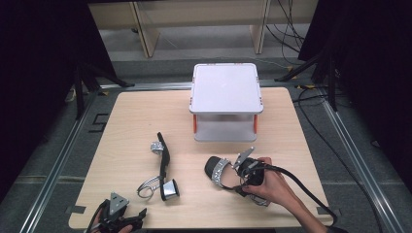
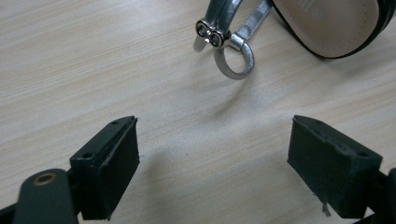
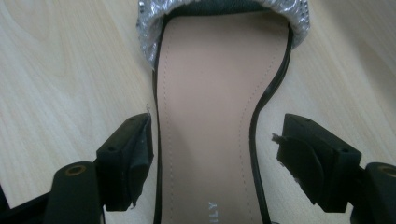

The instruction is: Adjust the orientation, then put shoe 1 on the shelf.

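Black-silver sandal [image 1: 221,171]; white rack [image 1: 226,99]

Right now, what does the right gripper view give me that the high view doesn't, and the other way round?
Right gripper view: the sandal's tan insole, printed letters near its heel, and both jaws standing open on either side of it. High view: the second sandal lying on its side, the white shelf rack, and the left hand-held gripper at the near table edge. Both: the right sandal's silver toe strap and the wooden table.
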Tool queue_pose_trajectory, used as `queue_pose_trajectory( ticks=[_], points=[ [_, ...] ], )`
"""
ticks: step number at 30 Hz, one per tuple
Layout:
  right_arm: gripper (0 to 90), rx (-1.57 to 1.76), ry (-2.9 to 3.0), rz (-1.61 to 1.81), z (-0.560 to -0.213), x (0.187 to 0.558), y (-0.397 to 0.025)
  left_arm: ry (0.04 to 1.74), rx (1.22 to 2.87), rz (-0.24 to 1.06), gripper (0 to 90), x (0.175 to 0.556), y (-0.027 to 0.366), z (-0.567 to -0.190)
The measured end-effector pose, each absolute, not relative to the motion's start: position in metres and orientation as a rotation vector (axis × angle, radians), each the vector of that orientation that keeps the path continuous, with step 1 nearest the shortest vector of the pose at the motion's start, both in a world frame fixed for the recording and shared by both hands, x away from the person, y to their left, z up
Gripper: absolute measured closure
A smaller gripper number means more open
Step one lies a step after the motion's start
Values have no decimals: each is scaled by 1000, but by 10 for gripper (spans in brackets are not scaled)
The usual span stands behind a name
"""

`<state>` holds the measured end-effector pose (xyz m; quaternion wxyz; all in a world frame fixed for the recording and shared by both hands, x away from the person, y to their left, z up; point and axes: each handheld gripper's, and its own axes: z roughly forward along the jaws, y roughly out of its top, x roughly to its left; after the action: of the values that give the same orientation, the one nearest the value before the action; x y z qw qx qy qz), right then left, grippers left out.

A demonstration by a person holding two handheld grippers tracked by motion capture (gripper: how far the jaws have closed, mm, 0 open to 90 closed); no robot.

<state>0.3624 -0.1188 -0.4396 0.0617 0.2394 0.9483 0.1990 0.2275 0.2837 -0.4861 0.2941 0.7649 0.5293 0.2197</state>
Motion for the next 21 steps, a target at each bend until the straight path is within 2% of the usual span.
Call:
queue_pose_trajectory(
  ticks=[10, 19, 21],
  points=[
    [398, 682, 2899, 492, -451, 358, -118, 1409, 2041, 589, 159, 227, 283, -486],
    [394, 649, 2934, 457, -454, 360, -118, 1409, 2040, 582, 160, 227, 284, -486],
    [420, 647, 2938, 464, -454, 361, -119, 1412, 2039, 584, 160, 227, 283, -486]
  ],
)
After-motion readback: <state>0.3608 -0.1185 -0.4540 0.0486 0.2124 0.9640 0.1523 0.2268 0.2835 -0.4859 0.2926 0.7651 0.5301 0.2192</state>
